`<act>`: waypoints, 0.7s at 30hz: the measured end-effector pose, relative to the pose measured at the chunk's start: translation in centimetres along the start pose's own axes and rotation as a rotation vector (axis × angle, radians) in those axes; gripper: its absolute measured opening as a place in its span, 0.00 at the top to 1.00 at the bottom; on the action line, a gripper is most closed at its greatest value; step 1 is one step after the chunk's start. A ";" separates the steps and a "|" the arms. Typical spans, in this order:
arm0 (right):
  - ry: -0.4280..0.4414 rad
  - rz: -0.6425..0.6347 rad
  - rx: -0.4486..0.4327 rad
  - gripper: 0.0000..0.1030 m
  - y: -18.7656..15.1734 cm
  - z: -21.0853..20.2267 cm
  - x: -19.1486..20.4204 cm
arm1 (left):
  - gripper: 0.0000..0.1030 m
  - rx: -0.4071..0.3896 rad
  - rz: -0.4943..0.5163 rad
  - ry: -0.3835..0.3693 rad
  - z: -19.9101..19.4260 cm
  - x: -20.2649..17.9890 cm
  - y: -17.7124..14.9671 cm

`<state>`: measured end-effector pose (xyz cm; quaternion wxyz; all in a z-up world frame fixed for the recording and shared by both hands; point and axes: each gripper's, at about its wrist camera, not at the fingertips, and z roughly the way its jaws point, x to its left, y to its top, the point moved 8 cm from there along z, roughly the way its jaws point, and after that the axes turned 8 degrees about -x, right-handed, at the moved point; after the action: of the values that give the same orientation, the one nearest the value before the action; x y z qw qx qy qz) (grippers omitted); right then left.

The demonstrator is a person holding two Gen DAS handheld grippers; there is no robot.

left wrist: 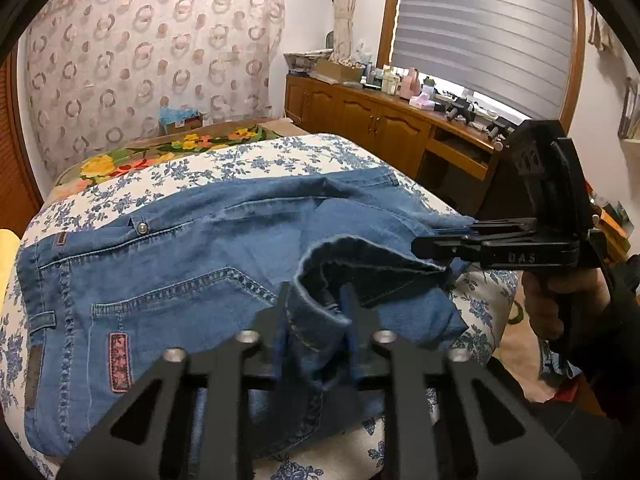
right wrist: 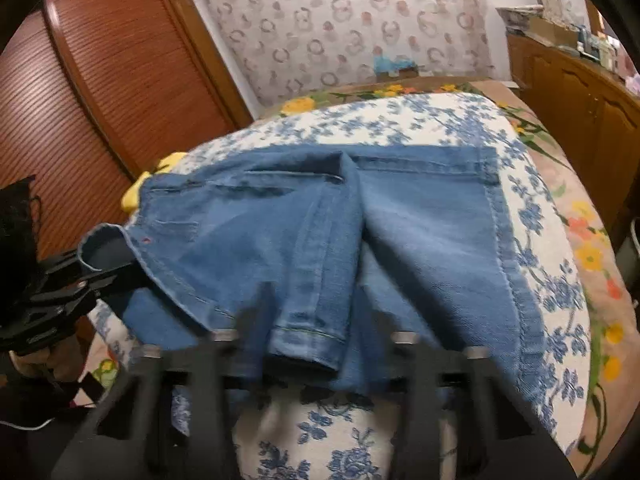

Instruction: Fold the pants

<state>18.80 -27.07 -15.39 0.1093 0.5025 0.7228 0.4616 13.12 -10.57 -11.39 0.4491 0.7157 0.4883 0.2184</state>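
Note:
Blue denim pants (left wrist: 180,248) lie across a bed with a blue-flowered cover (left wrist: 280,152); the waistband and back pocket are at the left. My left gripper (left wrist: 316,300) is shut on a leg hem (left wrist: 320,320), lifted above the pants. My right gripper (left wrist: 444,246) comes in from the right, shut on the other side of the same leg end. In the right wrist view the pants (right wrist: 420,216) lie folded over, my right gripper (right wrist: 308,316) is shut on a leg hem (right wrist: 308,340), and the left gripper (right wrist: 80,280) holds the cuff at the left.
A wooden cabinet (left wrist: 380,120) with bottles and clutter runs along the right under a window blind. A slatted wooden wardrobe (right wrist: 100,100) stands at the left. A yellow-flowered blanket (left wrist: 120,160) lies at the far bed end, with a small box behind it.

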 end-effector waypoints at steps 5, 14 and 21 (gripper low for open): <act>-0.005 -0.079 -0.102 0.82 3.6 -1.2 2.6 | 0.87 -0.069 -0.014 0.012 -2.8 0.9 1.4; 0.094 -0.219 -0.185 0.83 11.6 0.2 10.1 | 0.87 -0.163 -0.047 0.093 -8.1 5.2 3.0; 0.165 -0.325 -0.161 0.95 15.0 4.9 16.6 | 0.87 -0.167 -0.125 0.157 -10.2 9.6 0.8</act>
<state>23.41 -9.53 -1.37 0.1627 0.3295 0.7617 0.5336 9.97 2.31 -6.86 0.4802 0.6245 0.5459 0.2852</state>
